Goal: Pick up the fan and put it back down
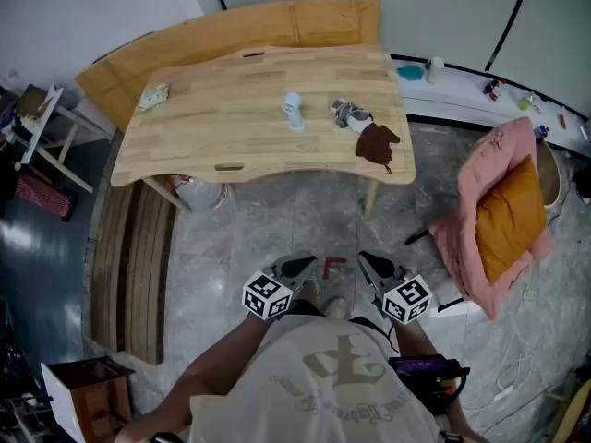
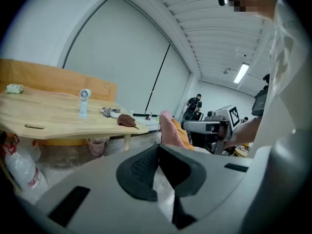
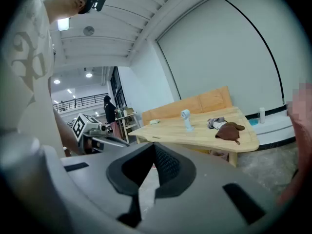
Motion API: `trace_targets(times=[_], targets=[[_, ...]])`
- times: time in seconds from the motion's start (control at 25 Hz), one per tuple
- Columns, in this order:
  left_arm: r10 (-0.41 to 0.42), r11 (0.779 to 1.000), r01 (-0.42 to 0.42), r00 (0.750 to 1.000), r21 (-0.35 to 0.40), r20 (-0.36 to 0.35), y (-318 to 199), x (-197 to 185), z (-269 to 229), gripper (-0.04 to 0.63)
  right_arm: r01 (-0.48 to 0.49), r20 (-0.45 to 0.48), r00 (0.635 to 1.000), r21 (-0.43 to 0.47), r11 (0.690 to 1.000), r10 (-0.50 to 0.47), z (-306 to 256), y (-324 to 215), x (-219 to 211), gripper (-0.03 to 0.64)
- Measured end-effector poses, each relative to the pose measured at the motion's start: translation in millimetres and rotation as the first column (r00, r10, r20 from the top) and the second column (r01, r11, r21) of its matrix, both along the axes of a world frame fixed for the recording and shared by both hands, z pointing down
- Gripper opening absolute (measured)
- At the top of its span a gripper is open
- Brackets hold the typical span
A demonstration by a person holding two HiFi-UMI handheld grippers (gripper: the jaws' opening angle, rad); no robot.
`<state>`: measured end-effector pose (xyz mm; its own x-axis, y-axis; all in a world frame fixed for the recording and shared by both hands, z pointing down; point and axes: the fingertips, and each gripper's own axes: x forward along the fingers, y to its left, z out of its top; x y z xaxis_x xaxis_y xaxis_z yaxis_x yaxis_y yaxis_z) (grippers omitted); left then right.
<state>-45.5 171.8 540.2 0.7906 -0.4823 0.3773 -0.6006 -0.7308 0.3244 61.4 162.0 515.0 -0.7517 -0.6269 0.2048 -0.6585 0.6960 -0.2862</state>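
Observation:
A small pale-blue hand fan (image 1: pixel 293 112) stands upright near the middle of the light wooden table (image 1: pixel 231 118). It also shows far off in the left gripper view as the fan (image 2: pixel 84 101) and in the right gripper view as the fan (image 3: pixel 185 119). Both grippers are held close to my body, well short of the table and above the floor. The left gripper (image 1: pixel 300 267) (image 2: pixel 158 148) has its jaws together with nothing between them. The right gripper (image 1: pixel 374 265) (image 3: pixel 155 148) looks the same, jaws closed and empty. In each gripper view the other gripper appears alongside.
On the table lie a brown pouch (image 1: pixel 377 143), a grey-white cloth (image 1: pixel 349 113) and a crumpled rag (image 1: pixel 154 95). A wooden bench (image 1: pixel 277 24) runs behind the table and a slatted bench (image 1: pixel 138 266) stands at the left. A pink chair with an orange cushion (image 1: pixel 503 215) is at the right.

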Motion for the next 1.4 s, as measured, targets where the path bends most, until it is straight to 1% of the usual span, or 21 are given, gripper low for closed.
trace_targets(times=[0.2,0.36,0.48,0.68,0.84,1.16,1.4], targets=[[-0.008,1.0,0.008,1.0,0.011,0.008,4.2,-1.7,-6.7,0.011,-0.016,0.037,0.999,0.007,1.0,0.016,-7.2,2.3,2.9,0.014],[-0.014,1.0,0.014,1.0,0.018,0.012,2.3,-5.3,-10.2,0.011,-0.016,0.001,1.0,0.006,1.0,0.016,-4.5,2.2,1.4,0.014],[-0.011,1.0,0.01,1.0,0.017,0.013,0.5,-6.2,-8.7,0.011,-0.023,-0.003,1.0,0.001,1.0,0.023,-2.8,2.0,1.3,0.014],[0.004,1.0,-0.004,1.0,0.021,0.005,-9.8,0.3,-8.5,0.011,-0.017,-0.043,0.999,-0.023,1.0,0.016,5.2,0.6,3.1,0.014],[0.012,1.0,-0.011,1.0,0.02,-0.001,-15.5,0.3,-9.3,0.011,-0.028,-0.044,0.999,-0.038,0.999,0.026,6.4,-1.6,3.5,0.014],[0.0,1.0,0.001,1.0,0.017,-0.016,-38.3,-7.4,-8.4,0.011,-0.05,-0.026,0.999,-0.084,0.995,0.048,20.6,-21.9,-4.5,0.014],[-0.009,1.0,0.009,1.0,0.012,-0.019,-68.0,-15.9,-7.6,0.011,-0.062,-0.023,0.998,-0.094,0.994,0.06,20.6,-56.4,-6.5,0.014]])
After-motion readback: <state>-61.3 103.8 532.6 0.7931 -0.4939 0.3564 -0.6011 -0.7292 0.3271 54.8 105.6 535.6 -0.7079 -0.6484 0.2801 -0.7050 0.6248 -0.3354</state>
